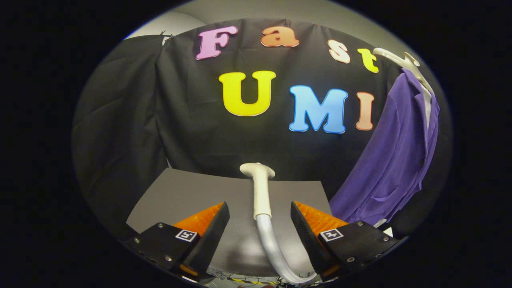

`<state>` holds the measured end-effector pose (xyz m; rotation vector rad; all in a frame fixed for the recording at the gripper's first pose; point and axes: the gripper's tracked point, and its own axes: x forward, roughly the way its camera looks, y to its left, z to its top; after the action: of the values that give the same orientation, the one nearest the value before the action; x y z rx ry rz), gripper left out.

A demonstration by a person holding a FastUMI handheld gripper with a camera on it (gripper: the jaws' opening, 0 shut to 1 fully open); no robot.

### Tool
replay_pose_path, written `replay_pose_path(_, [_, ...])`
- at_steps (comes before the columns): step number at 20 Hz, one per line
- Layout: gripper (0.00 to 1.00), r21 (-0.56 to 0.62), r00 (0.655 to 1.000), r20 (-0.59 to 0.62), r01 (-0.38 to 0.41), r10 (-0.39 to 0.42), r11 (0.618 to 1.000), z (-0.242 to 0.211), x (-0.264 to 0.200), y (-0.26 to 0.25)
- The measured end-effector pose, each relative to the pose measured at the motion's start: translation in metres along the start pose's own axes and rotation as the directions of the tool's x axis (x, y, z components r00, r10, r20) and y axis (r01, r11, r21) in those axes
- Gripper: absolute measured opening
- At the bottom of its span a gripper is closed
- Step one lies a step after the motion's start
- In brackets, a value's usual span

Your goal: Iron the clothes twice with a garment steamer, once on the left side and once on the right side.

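Gripper [260, 224] fingers wide apart, straddling steamer [261, 192] untouched; handle's long axis runs straight ahead on grey table [180, 196]. Purple shirt [396, 156] hangs beyond, to the right.

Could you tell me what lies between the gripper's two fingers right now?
In the gripper view, the steamer lies on the table between the open gripper's fingers, untouched by either.
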<state>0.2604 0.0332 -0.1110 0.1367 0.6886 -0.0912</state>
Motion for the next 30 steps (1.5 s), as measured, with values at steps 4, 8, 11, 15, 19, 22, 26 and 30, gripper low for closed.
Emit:
replay_pose_path(4, [0.95, 0.022, 0.998, -0.054, 0.025, -0.023, 0.999, 0.007, 0.038, 0.006])
replay_pose_path(8, [0.95, 0.031, 0.986, -0.134, 0.108, -0.103, 0.994, 0.004, 0.070, -0.013])
replay_pose_path(11, [0.95, 0.098, 0.973, -0.211, 0.116, -0.093, 0.988, -0.004, 0.095, -0.013])
replay_pose_path(15, [0.95, 0.118, 0.951, -0.301, 0.110, -0.070, 0.987, -0.018, 0.119, -0.014])
replay_pose_path(19, [0.94, 0.121, 0.941, -0.338, 0.065, -0.021, 0.991, -0.031, 0.134, -0.004])
replay_pose_path(22, [0.89, 0.091, 0.941, -0.335, 0.084, -0.048, 0.992, -0.039, 0.145, -0.010])
replay_pose_path(26, [0.66, 0.096, 0.941, -0.327, 0.121, -0.084, 0.988, -0.044, 0.141, -0.015])
replay_pose_path(30, [0.51, 0.072, 0.954, -0.283, 0.122, -0.097, 0.990, -0.043, 0.141, -0.012])
